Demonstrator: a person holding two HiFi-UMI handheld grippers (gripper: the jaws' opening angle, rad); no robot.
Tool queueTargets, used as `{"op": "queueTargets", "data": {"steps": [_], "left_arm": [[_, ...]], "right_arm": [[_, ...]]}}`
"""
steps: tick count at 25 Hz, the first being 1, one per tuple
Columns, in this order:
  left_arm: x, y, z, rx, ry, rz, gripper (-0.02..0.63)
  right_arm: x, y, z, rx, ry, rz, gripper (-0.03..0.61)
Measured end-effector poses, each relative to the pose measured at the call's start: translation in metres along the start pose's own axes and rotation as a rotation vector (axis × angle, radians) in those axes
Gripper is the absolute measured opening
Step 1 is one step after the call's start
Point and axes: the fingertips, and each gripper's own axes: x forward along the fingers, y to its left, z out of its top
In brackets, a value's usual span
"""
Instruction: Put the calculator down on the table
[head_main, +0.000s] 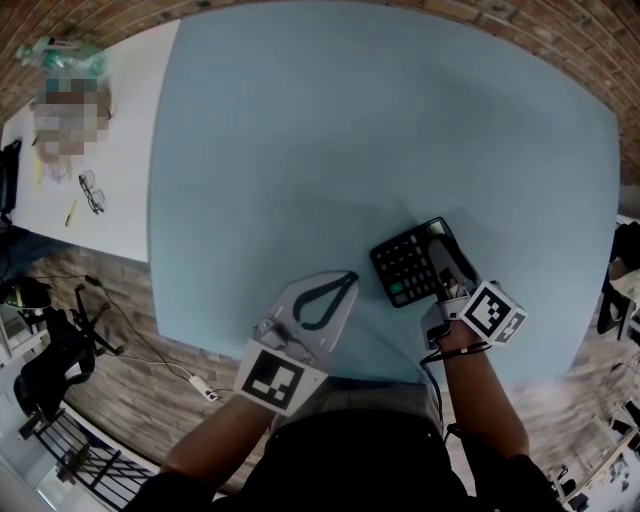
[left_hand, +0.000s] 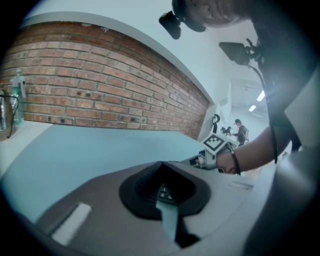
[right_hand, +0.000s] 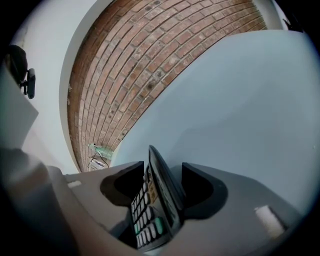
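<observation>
Nothing is reading as legible text, brand, number or sign in any view. The calculator (head_main: 412, 265) is showing rows of keys, one of them green, but the print on them is coming through too small and blurred to make out, and its display is giving no digits that can be read. The two marker cubes (head_main: 272, 378) (head_main: 492, 312) are bearing only black-and-white square patterns, not letters or figures. The items lying on the white counter (head_main: 120, 150) at the far left are too small to read.
</observation>
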Motion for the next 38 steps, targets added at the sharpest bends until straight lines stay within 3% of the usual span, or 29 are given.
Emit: {"op": "queueTargets", "data": {"steps": [15,23,28,38], "left_arm": [[-0.013,-0.006,0.002,0.011,-0.014,0.018,0.003],[-0.017,-0.017,0.001,0.024,-0.012,0.016,0.003],[-0.019,-0.024,0.002,0.059,-0.008,0.019,0.003],[-0.025,-0.039,0.003,0.052,-0.025,0.012,0.003]], "right_arm": [[-0.004,-0.006,-0.003,-0.081,0.026,-0.030,0.276],[-0.009,-0.009,-0.007,-0.175,0.061,-0.068,0.349],[-0.015,-0.014,-0.007,-0.176,0.055,-0.077,0.362],[-0.034,-0.015,-0.003,-0.179,0.004,-0.083,0.362]]}}
